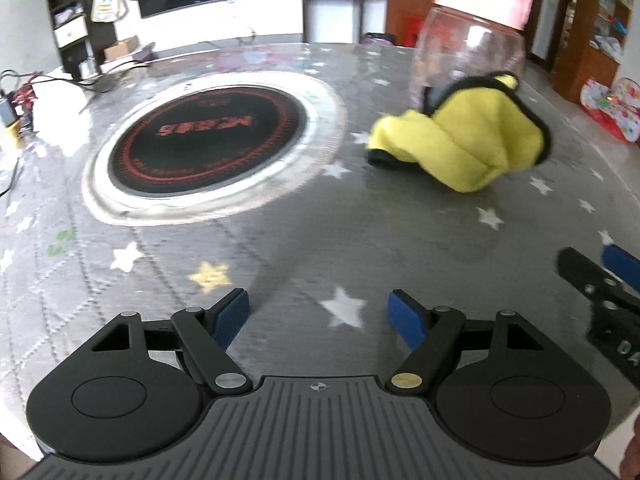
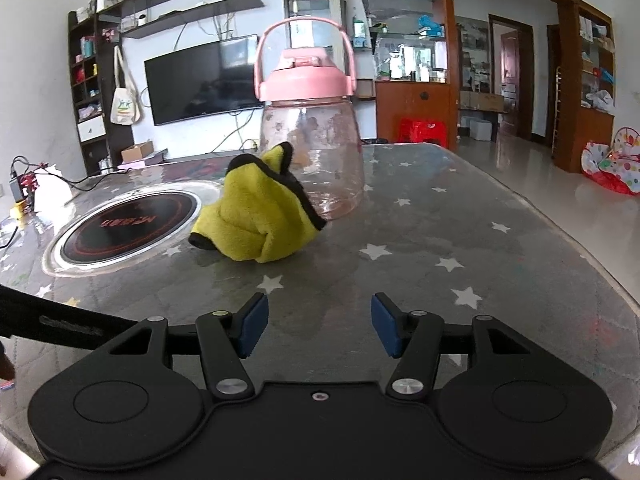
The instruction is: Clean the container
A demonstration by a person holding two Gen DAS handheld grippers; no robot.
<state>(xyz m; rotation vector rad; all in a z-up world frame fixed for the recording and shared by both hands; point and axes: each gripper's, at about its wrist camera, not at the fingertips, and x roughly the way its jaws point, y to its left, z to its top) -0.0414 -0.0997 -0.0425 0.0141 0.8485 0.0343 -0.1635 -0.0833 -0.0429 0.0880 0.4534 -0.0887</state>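
A clear plastic jug (image 2: 316, 152) with a pink lid and a pink carry handle stands upright on the grey star-patterned table (image 2: 440, 240). A crumpled yellow cloth (image 2: 256, 216) with black trim lies against its front left side. In the left wrist view the jug (image 1: 468, 52) and the cloth (image 1: 460, 148) sit at the upper right. My left gripper (image 1: 318, 316) hovers open over the table, short of the cloth, with nothing between its blue pads. My right gripper (image 2: 318, 326) is open too, empty, facing the cloth and jug from some way back. Its fingertips (image 1: 616, 264) show at the left view's right edge.
A round black induction hob (image 2: 128, 224) with a metal ring is set into the table left of the cloth. Cables and a charger lie at the table's far left edge (image 2: 24, 188). A TV wall, shelves and a red stool stand behind the table.
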